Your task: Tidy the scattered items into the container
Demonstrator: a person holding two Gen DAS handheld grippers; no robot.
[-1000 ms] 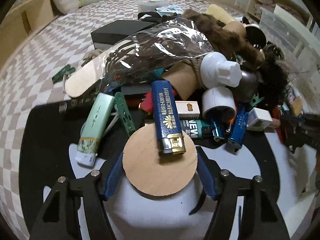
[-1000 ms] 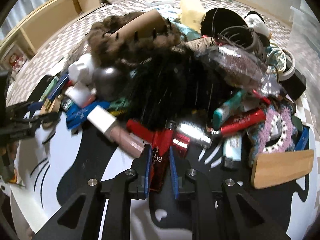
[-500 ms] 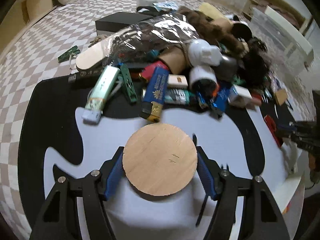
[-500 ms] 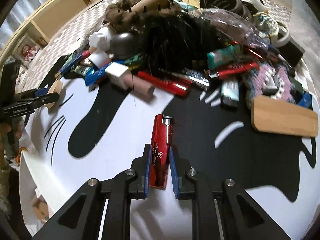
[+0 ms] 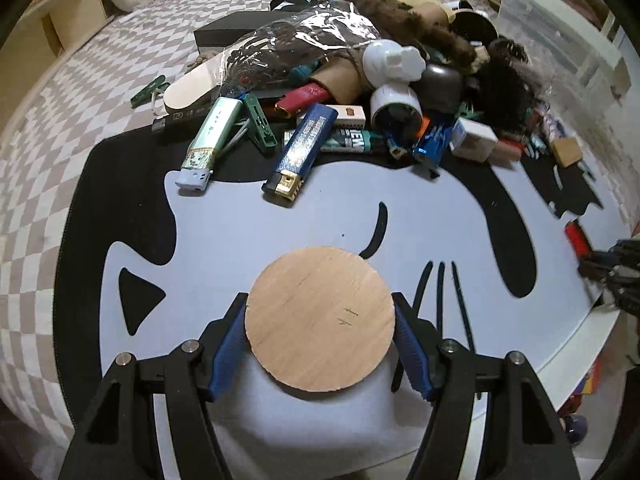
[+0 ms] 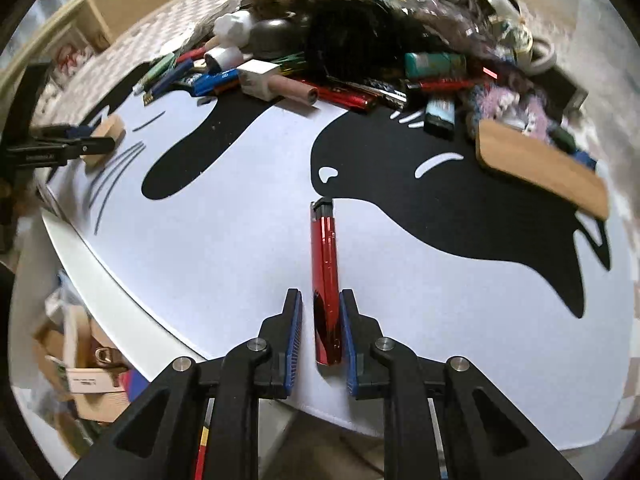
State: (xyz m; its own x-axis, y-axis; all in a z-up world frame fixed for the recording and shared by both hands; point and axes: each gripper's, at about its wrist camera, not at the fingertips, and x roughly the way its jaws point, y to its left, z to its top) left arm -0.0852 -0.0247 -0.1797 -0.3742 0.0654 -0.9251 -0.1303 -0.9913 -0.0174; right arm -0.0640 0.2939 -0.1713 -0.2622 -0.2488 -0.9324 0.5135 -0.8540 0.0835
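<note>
Listing by view, left wrist first. Left gripper [image 5: 320, 320]: jaws spread wide and pinching a round wooden disc [image 5: 319, 317] by its edge, blue pads touching both sides, the disc held above the mat. Surface: a pale mat with a black cartoon print [image 5: 248, 232], lying on a checked cloth [image 5: 52, 120]. Far edge of the mat: a heap of scattered items [image 5: 360, 80], among them a blue lighter [image 5: 301, 152] and a pale green lighter [image 5: 208, 140] lying loose at the near edge of the heap, a green clip [image 5: 259, 126], a white bottle [image 5: 394, 62], and a crinkled clear bag [image 5: 296, 52]. Room: wooden shelving at upper left, pale furniture at upper right.

Right wrist view. Right gripper [image 6: 320, 332]: jaws pressed together on a red lighter [image 6: 325, 280], gripped at its lower end, its cap pointing away from the camera. Same printed mat below, with a white table rim [image 6: 112, 280] at its left edge. A wooden board [image 6: 540, 164] lies at the right end of the heap. Below the table rim, at lower left, an open cardboard box [image 6: 92, 384] with blurred contents. The left gripper with its disc shows at far left.
</note>
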